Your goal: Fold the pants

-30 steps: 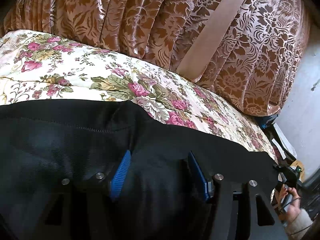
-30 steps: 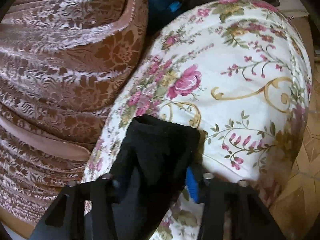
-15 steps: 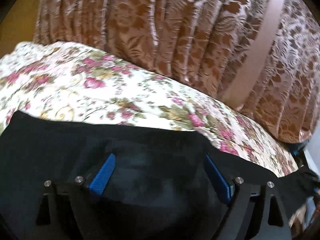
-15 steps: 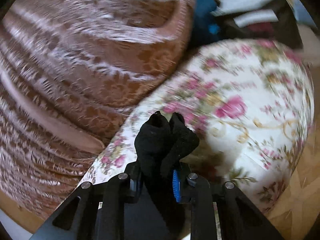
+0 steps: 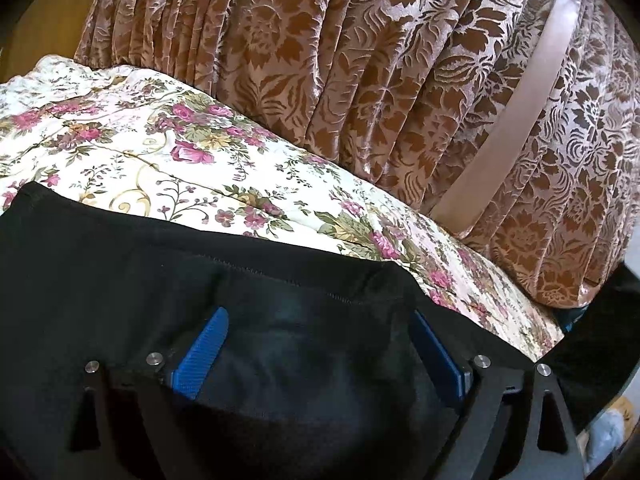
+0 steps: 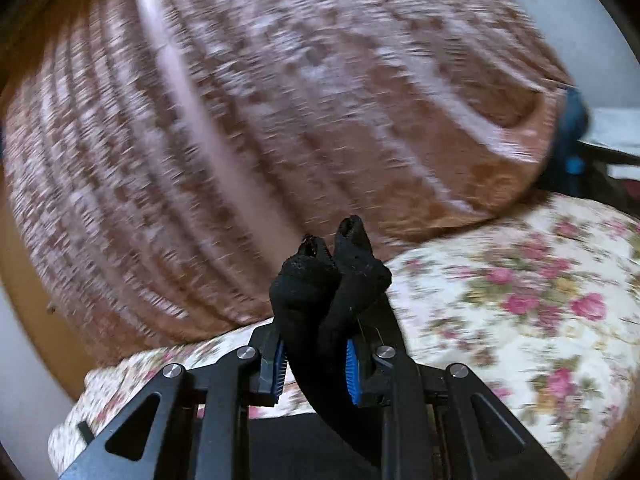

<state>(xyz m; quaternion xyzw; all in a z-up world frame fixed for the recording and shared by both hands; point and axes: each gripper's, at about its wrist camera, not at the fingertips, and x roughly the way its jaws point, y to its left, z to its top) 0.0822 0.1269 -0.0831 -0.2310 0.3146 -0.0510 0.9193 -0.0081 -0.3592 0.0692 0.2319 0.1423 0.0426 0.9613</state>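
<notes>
The black pants lie spread on a floral bedspread. My left gripper is wide open, its blue pads resting on the black fabric near a stitched hem. My right gripper is shut on a bunched end of the pants, which sticks up between the blue pads and is lifted above the bedspread. The right wrist view is blurred by motion.
A brown floral velvet curtain with a plain pink band hangs behind the bed; it also shows in the right wrist view. Dark clutter lies past the bed's far end.
My right gripper closed on the pants end and lifted it, swinging toward the curtain. My left gripper opened wider and shifted along the fabric.
</notes>
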